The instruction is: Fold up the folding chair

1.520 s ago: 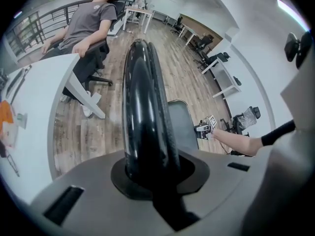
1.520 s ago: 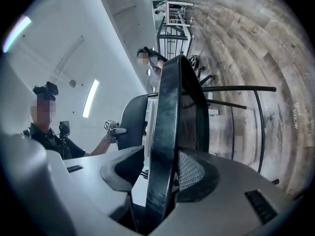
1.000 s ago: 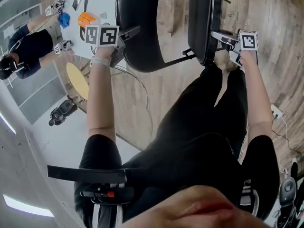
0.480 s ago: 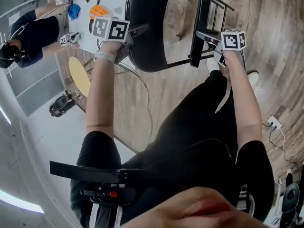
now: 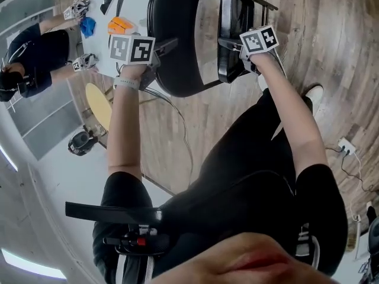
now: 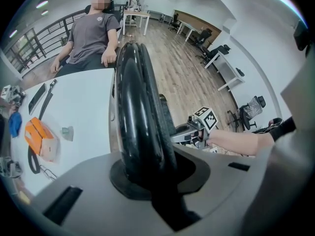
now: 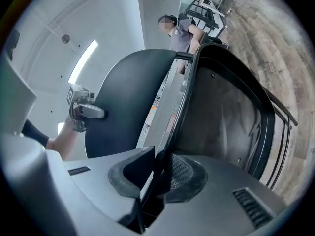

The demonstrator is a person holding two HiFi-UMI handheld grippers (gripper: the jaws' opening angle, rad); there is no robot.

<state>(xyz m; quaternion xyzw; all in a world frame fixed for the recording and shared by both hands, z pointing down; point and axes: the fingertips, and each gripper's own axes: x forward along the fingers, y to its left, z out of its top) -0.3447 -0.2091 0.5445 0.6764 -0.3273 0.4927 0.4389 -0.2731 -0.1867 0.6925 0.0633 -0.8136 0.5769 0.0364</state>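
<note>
Folding chair [image 5: 204,86] – black, standing on the wooden floor [image 5: 320,34] just beside the near edge of a white worktop [image 5: 136,5]. Its seat [image 7: 226,112] is tipped up on edge, nearly parallel to the backrest [image 6: 138,107], with a narrow gap between the two.

Left gripper [image 5: 166,44] – pointing steeply down, pinching the padded top rim of the backrest; the rim fills the space between its jaws.

Right gripper [image 5: 227,42] – held nearly level, jaws nipped onto the thin front edge of the seat, whose underside faces it.

On the worktop: an orange item [image 5: 121,24] and a blue item [image 5: 87,26] near the far left corner, with dark tools beyond them that are too small to name.

Seated person [image 5: 35,52] – at the worktop's left side, holding further grippers.

Power strip [image 5: 346,147] – on the floor at right, well apart from the chair.
</note>
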